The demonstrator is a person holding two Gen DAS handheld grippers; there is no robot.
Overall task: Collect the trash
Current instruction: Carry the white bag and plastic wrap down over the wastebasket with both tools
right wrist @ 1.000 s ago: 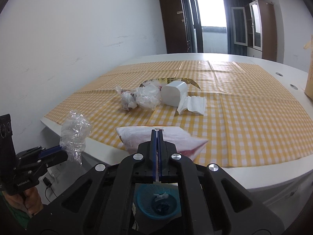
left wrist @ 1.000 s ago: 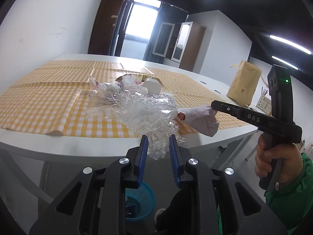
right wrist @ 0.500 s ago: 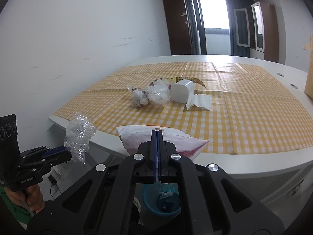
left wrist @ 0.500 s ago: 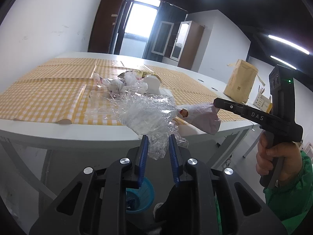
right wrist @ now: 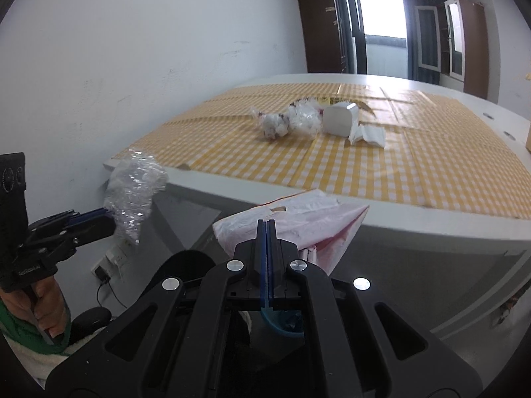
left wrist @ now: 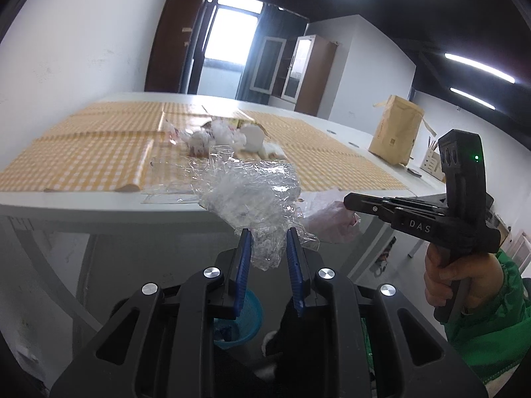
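Your left hand-held gripper [left wrist: 265,237] pinches one plastic wrap [left wrist: 252,199]; right hand-held gripper [right wrist: 266,229] clamps one white bag [right wrist: 298,212]. Two crumpled wads [right wrist: 288,121] on the surface [right wrist: 232,185].

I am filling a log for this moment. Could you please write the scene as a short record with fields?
left gripper: shut on clear plastic wrap
right gripper: shut on pink-white bag
both items: held off the table edge, in the air
bin: blue, on the floor below the grippers, some trash inside
left on tablecloth: crumpled wrappers, white tissue pack
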